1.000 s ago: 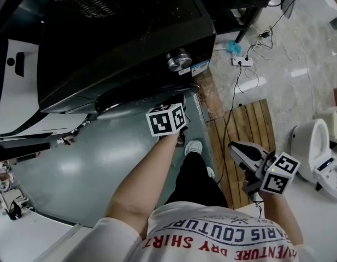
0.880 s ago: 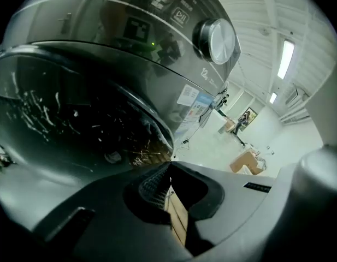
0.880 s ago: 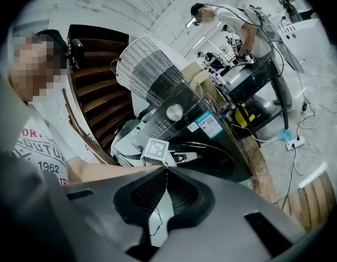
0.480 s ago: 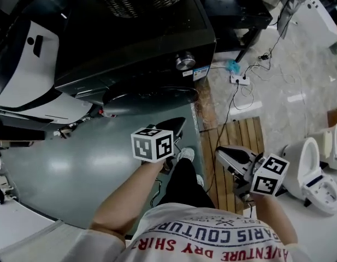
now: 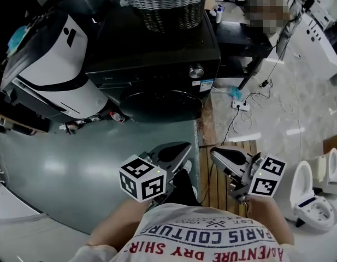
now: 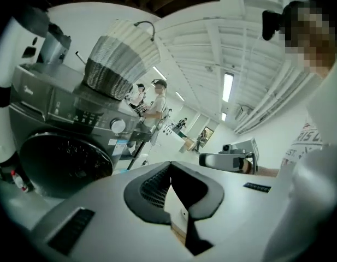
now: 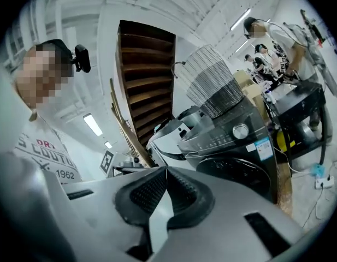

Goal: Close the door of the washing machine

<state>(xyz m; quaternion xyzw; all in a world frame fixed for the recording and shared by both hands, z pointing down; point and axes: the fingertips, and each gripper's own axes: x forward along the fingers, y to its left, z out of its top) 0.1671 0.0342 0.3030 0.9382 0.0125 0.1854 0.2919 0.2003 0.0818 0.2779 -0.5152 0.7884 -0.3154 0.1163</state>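
The black front-loading washing machine [image 5: 152, 53] stood across the grey floor from the person, with a white appliance [image 5: 64, 64] just beside it. A woven laundry basket [image 5: 163, 1] sat on its top. Its round door [image 5: 163, 103] lay shut, flush against the front, below the silver dial [image 5: 196, 71]. Both grippers were held near the person's body, well apart from the machine. The left gripper [image 6: 169, 165] had its jaws pressed together on nothing, and the right gripper [image 7: 166, 171] likewise was closed and empty.
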